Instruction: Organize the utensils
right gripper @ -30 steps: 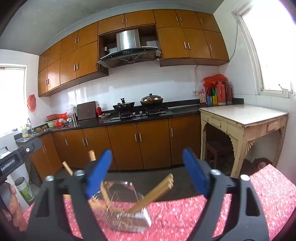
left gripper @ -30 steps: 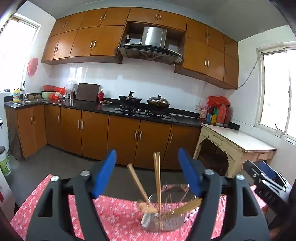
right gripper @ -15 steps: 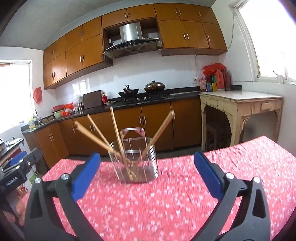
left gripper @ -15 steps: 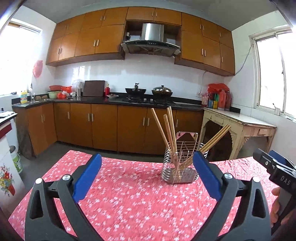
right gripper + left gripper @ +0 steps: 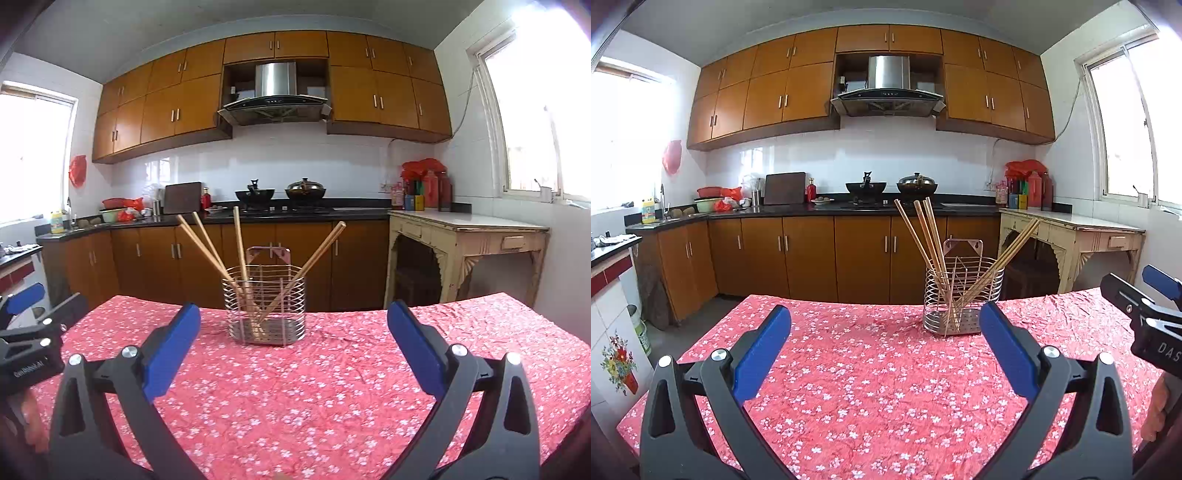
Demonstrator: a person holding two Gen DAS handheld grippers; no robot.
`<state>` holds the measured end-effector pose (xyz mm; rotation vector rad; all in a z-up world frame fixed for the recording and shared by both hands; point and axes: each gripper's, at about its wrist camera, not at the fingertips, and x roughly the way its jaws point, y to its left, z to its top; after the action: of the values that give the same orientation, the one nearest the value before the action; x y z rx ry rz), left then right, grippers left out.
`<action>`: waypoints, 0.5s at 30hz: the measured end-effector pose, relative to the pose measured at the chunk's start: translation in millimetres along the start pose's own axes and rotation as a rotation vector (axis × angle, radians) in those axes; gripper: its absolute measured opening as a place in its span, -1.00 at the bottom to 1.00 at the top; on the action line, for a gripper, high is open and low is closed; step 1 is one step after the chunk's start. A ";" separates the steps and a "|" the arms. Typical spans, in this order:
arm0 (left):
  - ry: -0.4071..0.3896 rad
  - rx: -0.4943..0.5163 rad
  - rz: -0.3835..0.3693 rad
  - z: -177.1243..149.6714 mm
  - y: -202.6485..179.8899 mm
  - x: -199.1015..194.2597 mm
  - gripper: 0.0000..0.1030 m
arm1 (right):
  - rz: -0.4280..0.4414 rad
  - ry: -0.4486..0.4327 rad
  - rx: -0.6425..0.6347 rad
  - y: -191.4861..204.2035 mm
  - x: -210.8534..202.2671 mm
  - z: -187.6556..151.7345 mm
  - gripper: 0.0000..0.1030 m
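A wire utensil holder (image 5: 962,295) stands upright near the far edge of a table with a red flowered cloth (image 5: 879,387). Several wooden chopsticks (image 5: 929,236) lean inside it. It also shows in the right wrist view (image 5: 266,302), with the chopsticks (image 5: 240,243) fanned out. My left gripper (image 5: 884,350) is open and empty, well short of the holder. My right gripper (image 5: 293,350) is open and empty, also back from the holder. The right gripper shows at the right edge of the left wrist view (image 5: 1148,314). The left gripper shows at the left edge of the right wrist view (image 5: 29,332).
Beyond the table runs a kitchen counter (image 5: 849,210) with brown cabinets, two pots on a stove and a sink at the left. A cream side table (image 5: 1078,232) stands at the right by the window. A tiled cabinet (image 5: 613,332) stands at the table's left.
Both grippers have pulled back and up from the holder, which now stands farther away. Both stayed open and empty.
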<state>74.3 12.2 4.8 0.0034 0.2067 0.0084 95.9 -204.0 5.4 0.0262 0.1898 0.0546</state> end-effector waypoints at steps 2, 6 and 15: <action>0.003 -0.011 0.000 -1.4 2.3 -0.5 0.95 | 0.008 -0.002 0.001 1.2 -2.5 -2.4 0.92; 0.005 -0.035 -0.007 -2.3 7.5 -1.6 0.95 | 0.008 0.000 -0.002 2.6 -4.1 -6.3 0.92; 0.001 -0.033 -0.017 -6.0 6.3 -5.6 0.96 | -0.002 0.008 0.005 2.2 -2.5 -12.2 0.92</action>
<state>67.5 18.4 0.1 -0.0316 0.2074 -0.0056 91.1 -201.8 -6.0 0.0311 0.1983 0.0527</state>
